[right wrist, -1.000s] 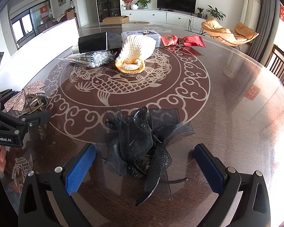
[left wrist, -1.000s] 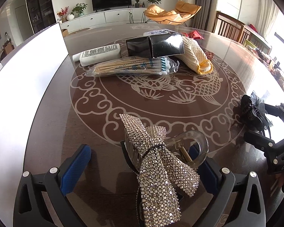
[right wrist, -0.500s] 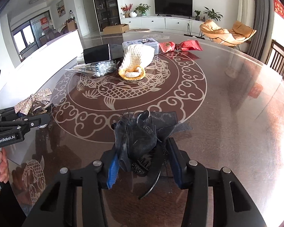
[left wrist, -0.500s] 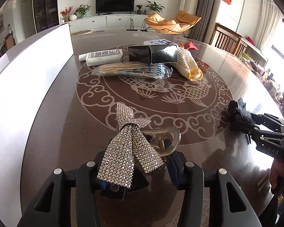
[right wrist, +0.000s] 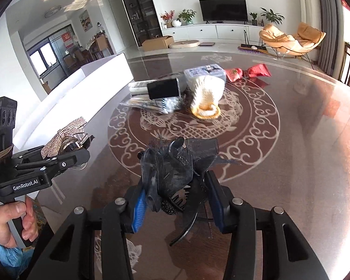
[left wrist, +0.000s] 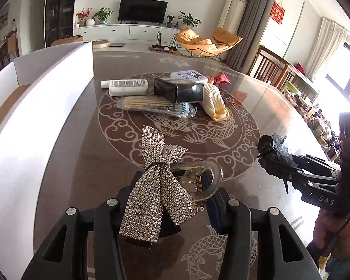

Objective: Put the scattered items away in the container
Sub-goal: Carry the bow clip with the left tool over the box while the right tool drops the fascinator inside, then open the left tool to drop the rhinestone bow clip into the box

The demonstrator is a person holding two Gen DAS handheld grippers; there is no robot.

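Left claw [left wrist: 168,200]: closed a moment ago on rhinestone-covered silver bow hair clip [left wrist: 158,186], now raised off patterned brown surface [left wrist: 245,107]. Right claw [right wrist: 175,200]: likewise clamped on black mesh bow hair clip [right wrist: 172,170], raised. Both ready for transfer to white cardboard container [left wrist: 46,88] at left.

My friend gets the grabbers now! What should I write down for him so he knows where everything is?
Left gripper: shut on the sparkly bow clip, lifted off the table.
Right gripper: shut on the black mesh hair clip, also lifted.
White container: along the table's left side.
Done: both clips are picked up; neither is in the container yet.
Left: drop both clips in, then fetch the pile mid-table: white tube, cotton swab bag, black box, knitted pouch, clear plastic case, red packet.
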